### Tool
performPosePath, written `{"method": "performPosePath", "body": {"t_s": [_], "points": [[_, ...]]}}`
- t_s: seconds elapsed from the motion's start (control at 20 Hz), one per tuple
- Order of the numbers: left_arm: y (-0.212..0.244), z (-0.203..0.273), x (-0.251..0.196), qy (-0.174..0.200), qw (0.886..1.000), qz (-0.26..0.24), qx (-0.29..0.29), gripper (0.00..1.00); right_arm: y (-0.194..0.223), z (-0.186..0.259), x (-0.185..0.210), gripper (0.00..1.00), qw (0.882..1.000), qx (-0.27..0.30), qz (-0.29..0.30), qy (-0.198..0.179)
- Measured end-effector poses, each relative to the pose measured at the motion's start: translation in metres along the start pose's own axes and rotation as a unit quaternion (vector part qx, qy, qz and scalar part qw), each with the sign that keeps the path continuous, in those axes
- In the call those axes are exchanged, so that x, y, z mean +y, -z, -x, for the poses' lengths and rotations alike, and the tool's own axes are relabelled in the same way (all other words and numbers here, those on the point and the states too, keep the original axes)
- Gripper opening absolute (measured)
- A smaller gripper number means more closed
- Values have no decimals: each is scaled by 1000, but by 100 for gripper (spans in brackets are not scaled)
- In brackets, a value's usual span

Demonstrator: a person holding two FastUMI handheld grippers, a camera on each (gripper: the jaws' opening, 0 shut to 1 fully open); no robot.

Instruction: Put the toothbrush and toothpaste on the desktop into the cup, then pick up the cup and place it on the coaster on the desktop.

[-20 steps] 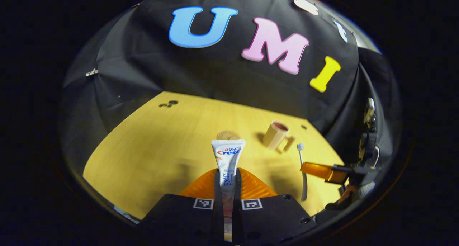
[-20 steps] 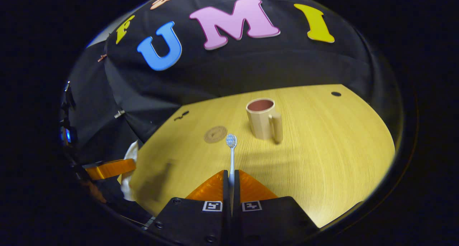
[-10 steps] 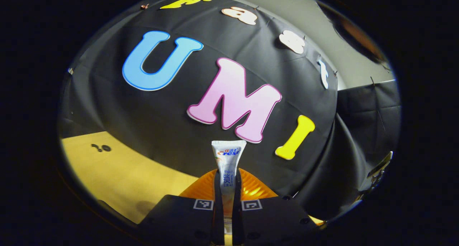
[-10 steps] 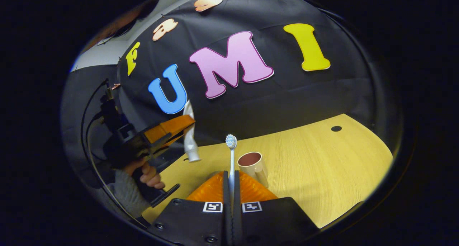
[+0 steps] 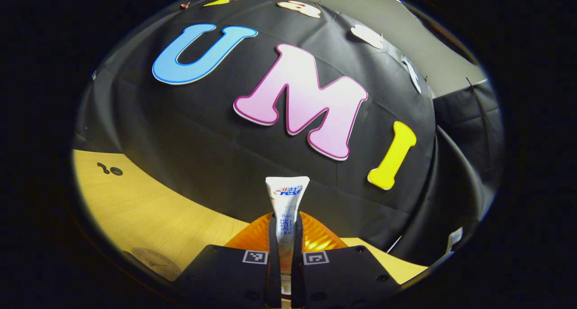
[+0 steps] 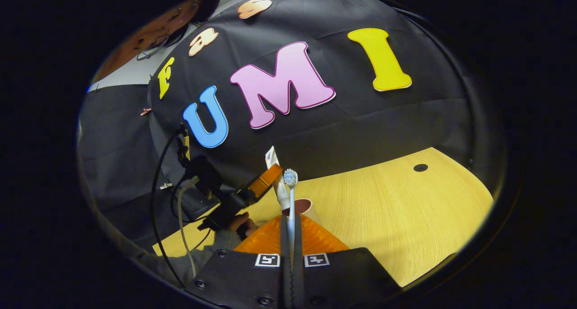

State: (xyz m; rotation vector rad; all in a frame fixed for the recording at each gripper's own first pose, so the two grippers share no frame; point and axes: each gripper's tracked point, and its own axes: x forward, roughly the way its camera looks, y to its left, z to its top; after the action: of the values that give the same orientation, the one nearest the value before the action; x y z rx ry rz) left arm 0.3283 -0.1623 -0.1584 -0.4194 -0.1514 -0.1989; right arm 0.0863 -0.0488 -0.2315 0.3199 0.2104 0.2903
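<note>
Black cloth walls the booth behind a pale wood tabletop [image 6: 396,210], lit yellow.

Left gripper view: left hand-held gripper [image 5: 283,230] is clamped on the toothpaste [image 5: 286,201]. Both fingers press the tube's sides, and its flat crimped end sticks up toward 12 o'clock past the fingertips, against the cloth. Tabletop [image 5: 148,214] runs from 9 o'clock down to 7 o'clock. The coaster [image 5: 153,262], a round tan disc, lies flat on it at about 7 o'clock, partly cut by the gripper body. A small dark fitting [image 5: 110,169] sits on the wood at 9 o'clock, near the cloth.

Right gripper view: right hand-held gripper [image 6: 291,228] is closed on the toothbrush [image 6: 290,196]. The handle is pinched between both fingers, and the bristle head points up toward 12 o'clock. The cup [image 6: 304,207] stands on the tabletop just behind the fingers, with only its rim and reddish inside showing. The left hand-held gripper [image 6: 266,180] comes in from 9 o'clock, held by a hand [image 6: 241,221] in a grey sleeve. The toothpaste [image 6: 277,178] hangs from it cap down, its lower end at the cup's mouth. Whether the cap is inside the rim, I cannot tell. A dark round hole [image 6: 420,167] marks the tabletop at 3 o'clock.
</note>
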Motion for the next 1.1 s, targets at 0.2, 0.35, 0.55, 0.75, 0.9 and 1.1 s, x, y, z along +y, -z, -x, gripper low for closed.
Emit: {"method": "performPosePath", "body": {"t_s": [0.2, 0.35, 0.55, 0.75, 0.9, 1.1], "points": [[16, -1, 5, -13, 1000, -11, 5, 14, -4, -11, -11, 5, 1000, -7, -2, 2], [30, 1, 3, -8, 1000, -19, 16, 14, -12, -20, -18, 5, 1000, -20, -5, 4], [45, 7, 0, 0, 999, -21, 30, 19, -32, -34, -20, 5, 999, -41, 4, 3], [62, 16, -5, 7, 998, -28, 52, 28, -61, -49, -19, 5, 998, -69, 11, 0], [59, 23, -10, 20, 998, -25, 50, 35, -81, -60, -15, 5, 996, -89, 20, -6], [56, 35, -10, 29, 998, -2, 62, 65, -102, -81, -2, 5, 993, -110, 32, -24]]}}
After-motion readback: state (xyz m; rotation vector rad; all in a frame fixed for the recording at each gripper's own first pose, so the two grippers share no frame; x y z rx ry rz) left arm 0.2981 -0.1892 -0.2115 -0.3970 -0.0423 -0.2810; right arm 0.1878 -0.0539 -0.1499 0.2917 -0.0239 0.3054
